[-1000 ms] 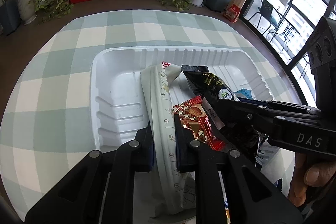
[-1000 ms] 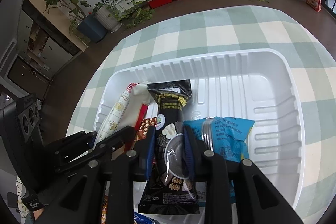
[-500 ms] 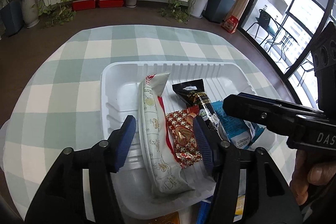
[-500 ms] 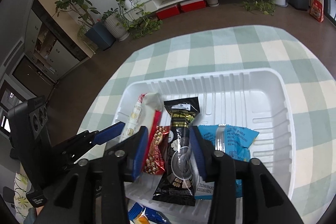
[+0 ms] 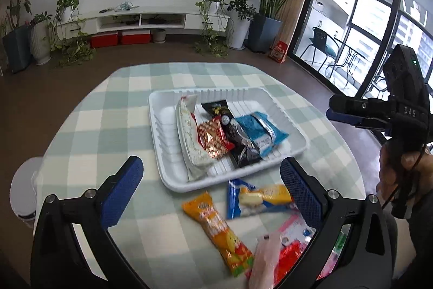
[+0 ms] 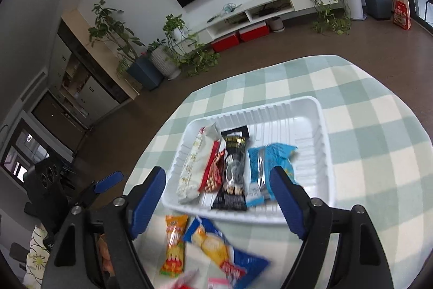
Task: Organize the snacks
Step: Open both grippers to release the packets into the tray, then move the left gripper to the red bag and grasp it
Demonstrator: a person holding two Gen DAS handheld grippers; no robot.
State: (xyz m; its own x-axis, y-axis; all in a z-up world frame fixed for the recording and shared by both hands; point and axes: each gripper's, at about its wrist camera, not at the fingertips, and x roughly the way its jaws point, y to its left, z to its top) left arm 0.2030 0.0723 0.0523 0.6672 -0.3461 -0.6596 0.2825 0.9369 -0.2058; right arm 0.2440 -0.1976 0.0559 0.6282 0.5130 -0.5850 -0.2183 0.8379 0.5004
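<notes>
Both grippers have been drawn back and upward from the white tray point(image 5: 296, 146) since the earlier frames, and their jaws, then closed on packets inside it, are now spread wide. On the checked table point(image 5: 113, 121) the tray is seen holding four packets laid side by side: a long white packet point(image 5: 189, 137) at the left, then a red-and-gold packet point(image 5: 213, 140), a black packet point(image 5: 235, 137) and a blue packet point(image 5: 261, 133). A placing step is judged complete, and roughly half the snacks are sorted. Loose snacks lie on the table just beside the tray's near rim: an orange packet point(image 5: 219, 229), a blue-and-yellow packet point(image 5: 257, 198) and further pink and red wrappers, blurred. The left gripper point(image 5: 211, 190) is held released above these, touching nothing; the right gripper point(image 6: 217, 201) is likewise released and empty. The next move is judged to call for a descent onto one loose packet, with the jaws closed across its narrow width.
</notes>
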